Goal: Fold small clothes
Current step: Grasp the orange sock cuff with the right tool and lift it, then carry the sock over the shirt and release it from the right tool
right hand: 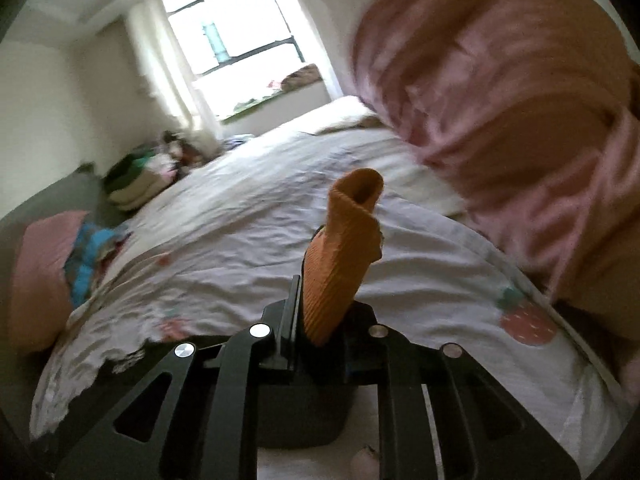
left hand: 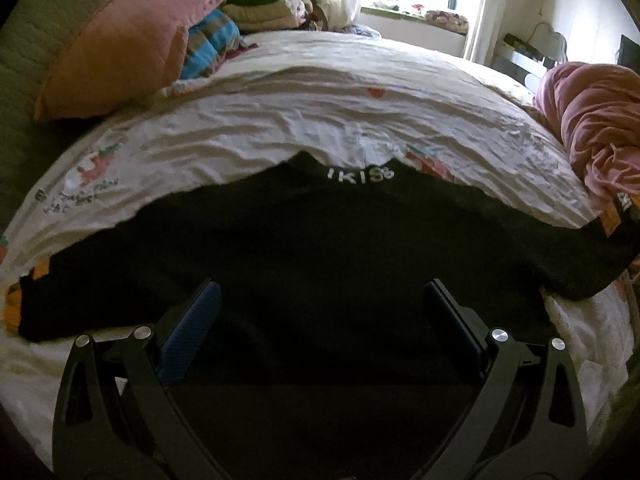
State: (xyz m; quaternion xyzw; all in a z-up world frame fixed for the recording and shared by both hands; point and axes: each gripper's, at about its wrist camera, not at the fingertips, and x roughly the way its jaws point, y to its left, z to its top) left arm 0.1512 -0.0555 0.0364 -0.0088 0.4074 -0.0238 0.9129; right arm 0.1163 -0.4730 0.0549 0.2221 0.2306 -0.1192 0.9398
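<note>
Black garment (left hand: 304, 264): spread flat on bed (left hand: 280, 120), dark knit, neckline toward window, white lettering at collar, sleeves out to both sides, orange trim at each sleeve end. Orange ribbed cuff (right hand: 344, 256): tube-shaped, open end up, standing upright, pinched at its base between the fingers (right hand: 289, 308).

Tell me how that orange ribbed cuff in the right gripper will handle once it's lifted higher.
Probably floppy: the cuff twists and curls at its open end above the right gripper. Likely light, since a thin pinch holds it upright. The ribbed knit should grip the pads rather than slip, though the black sweater it seems to belong to may drag.
</note>
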